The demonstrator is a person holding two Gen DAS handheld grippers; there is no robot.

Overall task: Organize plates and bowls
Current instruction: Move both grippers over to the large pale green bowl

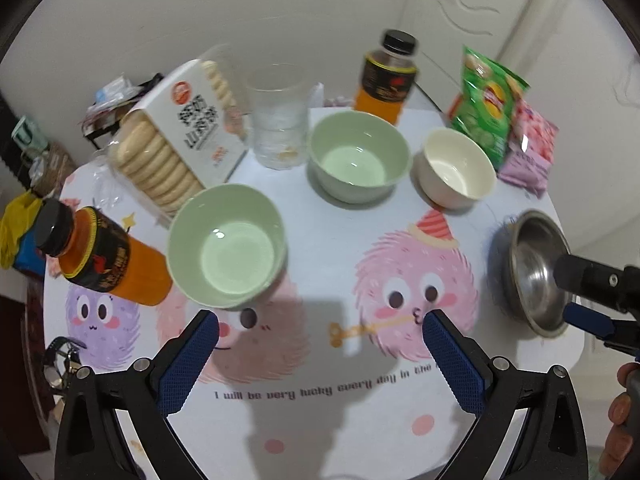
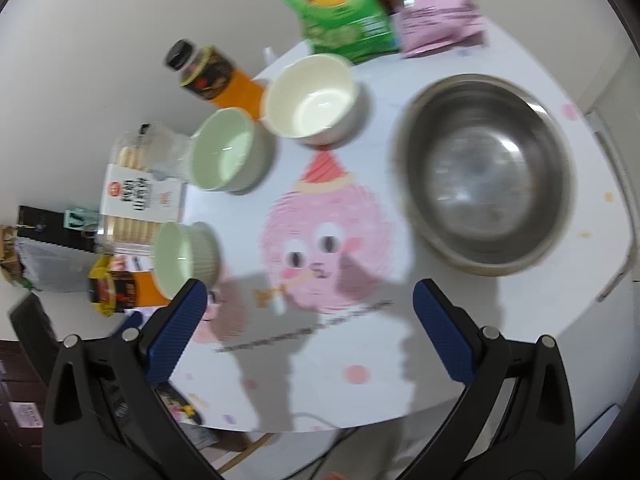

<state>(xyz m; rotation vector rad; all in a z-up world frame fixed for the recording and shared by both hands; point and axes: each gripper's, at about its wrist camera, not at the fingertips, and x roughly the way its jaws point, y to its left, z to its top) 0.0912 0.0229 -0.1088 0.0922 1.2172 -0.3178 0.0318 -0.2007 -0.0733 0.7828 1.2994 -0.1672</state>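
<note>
Two green bowls, a near one (image 1: 228,250) and a far one (image 1: 358,158), a cream bowl (image 1: 456,168) and a steel bowl (image 1: 536,272) stand on the cartoon-print table (image 1: 320,400). My left gripper (image 1: 320,332) is open and empty, just in front of the near green bowl. In the right wrist view my right gripper (image 2: 310,300) is open and empty above the table's front, with the steel bowl (image 2: 488,172) ahead to the right, the cream bowl (image 2: 312,100) and the two green bowls (image 2: 228,152) (image 2: 180,256) to the left. The right gripper also shows in the left wrist view (image 1: 596,304) beside the steel bowl.
Two orange-juice bottles (image 1: 104,256) (image 1: 386,80), a biscuit box (image 1: 176,132), a clear glass (image 1: 278,116), a green chips bag (image 1: 488,104) and a pink snack pack (image 1: 528,152) ring the back of the table. The table edge (image 2: 400,412) runs close in front.
</note>
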